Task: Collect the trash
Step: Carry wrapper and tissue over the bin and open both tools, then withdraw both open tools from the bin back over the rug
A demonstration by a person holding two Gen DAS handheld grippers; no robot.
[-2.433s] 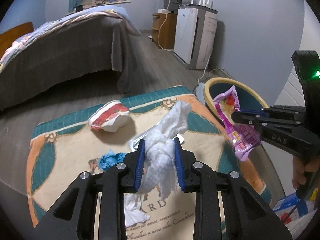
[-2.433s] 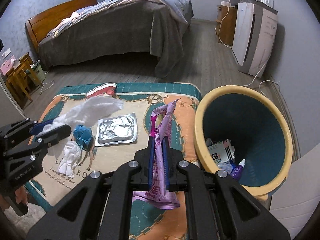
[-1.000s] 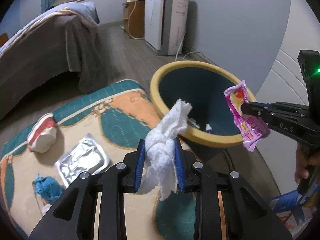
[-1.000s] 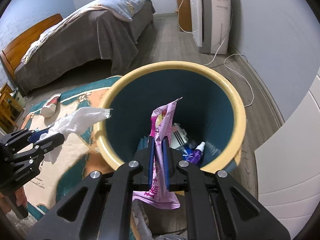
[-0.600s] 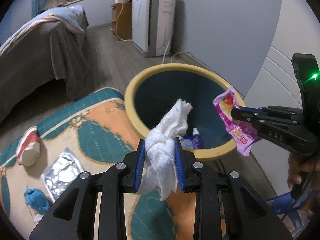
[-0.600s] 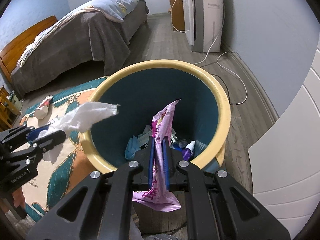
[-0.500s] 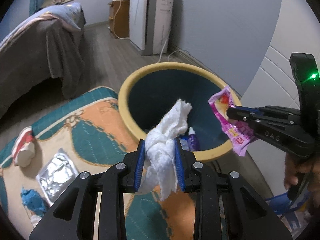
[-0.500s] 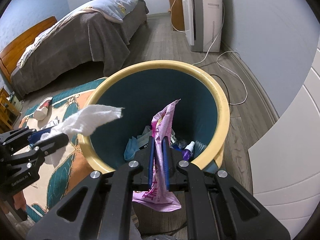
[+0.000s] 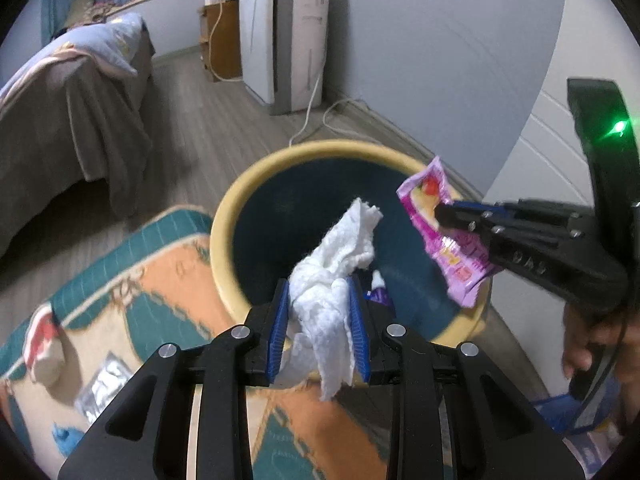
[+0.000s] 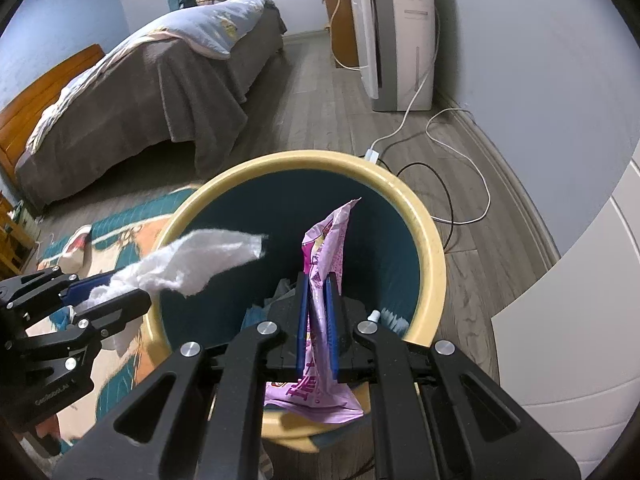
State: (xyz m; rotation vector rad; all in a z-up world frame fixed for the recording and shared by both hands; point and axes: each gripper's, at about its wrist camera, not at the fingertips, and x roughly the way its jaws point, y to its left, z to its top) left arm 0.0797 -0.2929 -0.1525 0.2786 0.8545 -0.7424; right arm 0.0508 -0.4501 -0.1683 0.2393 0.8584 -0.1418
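The left hand-held gripper (image 9: 320, 320) clamps a white tissue (image 9: 332, 264) and the right hand-held gripper (image 10: 318, 320) pinches a pink wrapper (image 10: 324, 248), both poised over the bin (image 10: 428, 248) so each piece should fall inside on release. More litter lies on the rug (image 9: 160, 280).

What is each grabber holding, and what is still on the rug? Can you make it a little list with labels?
left gripper: shut on a white tissue, at the near rim of the bin
right gripper: shut on a pink wrapper, over the bin's mouth
bin: yellow rim, dark blue inside, already has trash in it
rug: a foil sheet, a red and white wrapper and a blue scrap lie on it
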